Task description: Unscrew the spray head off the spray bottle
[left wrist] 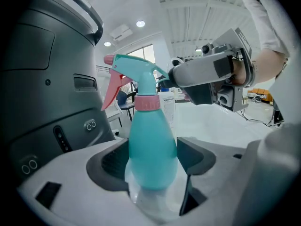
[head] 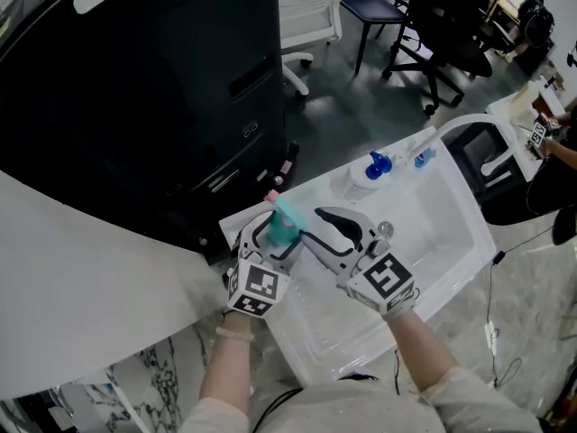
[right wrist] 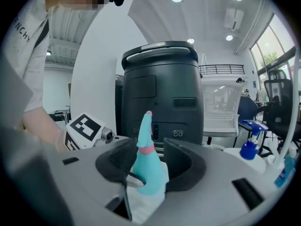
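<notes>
Grip before the twist: bottle held, spray head not yet caught.

Your left tool (left wrist: 151, 160) is clenched on the teal bottle (left wrist: 149, 135), holding it upright at the corner of the white desk (head: 451, 233). Your right tool (head: 311, 231) is spread open, its jaws near the back of the spray head (left wrist: 136, 72) without gripping it. This looks like the approach; next you likely need to close the right tool around the pink collar (left wrist: 147, 103) and turn.

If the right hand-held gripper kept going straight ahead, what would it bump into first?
Probably the teal spray bottle, which stands dead ahead in line with its open jaws, though how far off is hard to judge.
</notes>
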`<state>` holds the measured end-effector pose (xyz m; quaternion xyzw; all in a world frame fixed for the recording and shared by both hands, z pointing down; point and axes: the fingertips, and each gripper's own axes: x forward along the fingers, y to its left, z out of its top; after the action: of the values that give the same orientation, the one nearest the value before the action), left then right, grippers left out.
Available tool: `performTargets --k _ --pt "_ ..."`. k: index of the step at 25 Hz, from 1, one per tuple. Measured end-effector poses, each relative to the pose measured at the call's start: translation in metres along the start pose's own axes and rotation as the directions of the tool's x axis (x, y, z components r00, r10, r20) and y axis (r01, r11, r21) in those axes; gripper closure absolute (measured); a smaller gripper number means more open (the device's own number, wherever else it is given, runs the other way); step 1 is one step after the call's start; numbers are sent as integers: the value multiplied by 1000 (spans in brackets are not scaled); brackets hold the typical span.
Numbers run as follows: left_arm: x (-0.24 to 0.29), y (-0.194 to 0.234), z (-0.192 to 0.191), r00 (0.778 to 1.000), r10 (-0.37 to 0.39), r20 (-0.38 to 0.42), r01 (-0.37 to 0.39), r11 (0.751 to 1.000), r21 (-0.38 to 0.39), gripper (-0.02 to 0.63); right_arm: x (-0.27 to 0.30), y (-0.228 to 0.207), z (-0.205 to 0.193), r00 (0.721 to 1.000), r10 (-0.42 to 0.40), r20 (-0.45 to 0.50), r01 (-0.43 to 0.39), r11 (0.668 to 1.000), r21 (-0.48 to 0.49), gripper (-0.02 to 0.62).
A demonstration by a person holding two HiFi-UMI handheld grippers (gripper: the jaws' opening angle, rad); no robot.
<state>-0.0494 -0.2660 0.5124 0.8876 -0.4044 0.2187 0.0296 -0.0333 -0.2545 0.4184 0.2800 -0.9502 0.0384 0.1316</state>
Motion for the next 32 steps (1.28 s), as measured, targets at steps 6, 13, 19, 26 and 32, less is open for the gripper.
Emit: performTargets --k 6,13,19,26,32 --pt "0 -1 1 1000 -7 0 7 1000 1 284 -3 -21 -1 998 -62 1 62 998 4 431" --pt "-1 0 1 1000 -10 -2 10 1000 1 284 15 -32 4 994 -112 11 111 993 41 484" --pt "-1 -1 2 1000 -9 -1 9 1000 -2 282 4 -14 8 997 -14 74 10 999 54 476" --pt "2 -1 3 1000 -2 0 2 1000 -3 282 16 29 15 982 135 129 -153 978 144 288" --pt "3 -2 3 1000 2 1 -2 1000 -8 282 19 22 2 998 38 41 -41 997 60 337"
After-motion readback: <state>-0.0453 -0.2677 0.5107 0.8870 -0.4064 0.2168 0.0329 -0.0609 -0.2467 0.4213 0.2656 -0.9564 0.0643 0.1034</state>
